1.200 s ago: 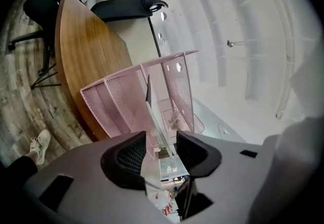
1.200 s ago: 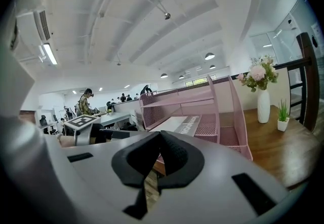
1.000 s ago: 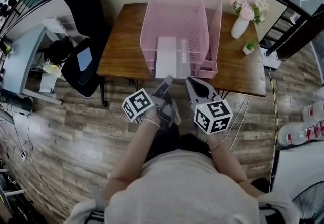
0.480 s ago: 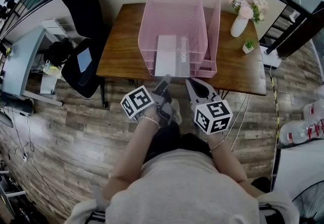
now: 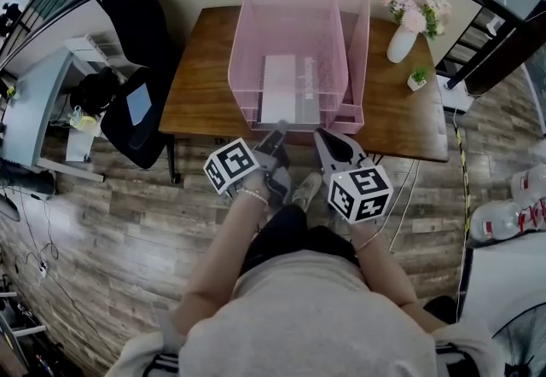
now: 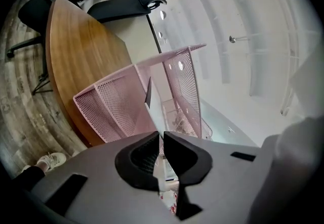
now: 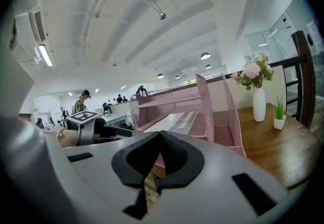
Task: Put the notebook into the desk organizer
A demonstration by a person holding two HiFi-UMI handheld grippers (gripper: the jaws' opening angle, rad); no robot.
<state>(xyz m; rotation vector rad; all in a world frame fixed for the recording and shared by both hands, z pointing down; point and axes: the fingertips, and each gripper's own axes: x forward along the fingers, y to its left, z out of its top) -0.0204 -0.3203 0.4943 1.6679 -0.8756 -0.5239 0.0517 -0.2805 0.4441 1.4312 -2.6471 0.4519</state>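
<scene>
The pink mesh desk organizer (image 5: 247, 51) stands on the wooden table (image 5: 200, 77). The white and grey notebook (image 5: 286, 87) lies flat inside its lower tray. My left gripper (image 5: 277, 133) hovers just in front of the organizer's front edge, jaws shut with nothing between them. My right gripper (image 5: 322, 138) is beside it on the right, also shut and empty. The left gripper view shows its own jaws (image 6: 162, 139) together, with the organizer (image 6: 109, 104) tilted beyond them. In the right gripper view, the closed jaws (image 7: 158, 137) point at the notebook (image 7: 177, 120) in the organizer (image 7: 215, 101).
A white vase of pink flowers (image 5: 404, 41) and a small potted plant (image 5: 419, 79) stand on the table's right side. A black office chair (image 5: 128, 107) sits left of the table. The person's shoe (image 5: 305, 190) shows on the wood floor below the grippers.
Both grippers hold nearly the same place before the organizer, and the left one has crept slightly forward. The notebook has not moved. A shoe has come into view.
</scene>
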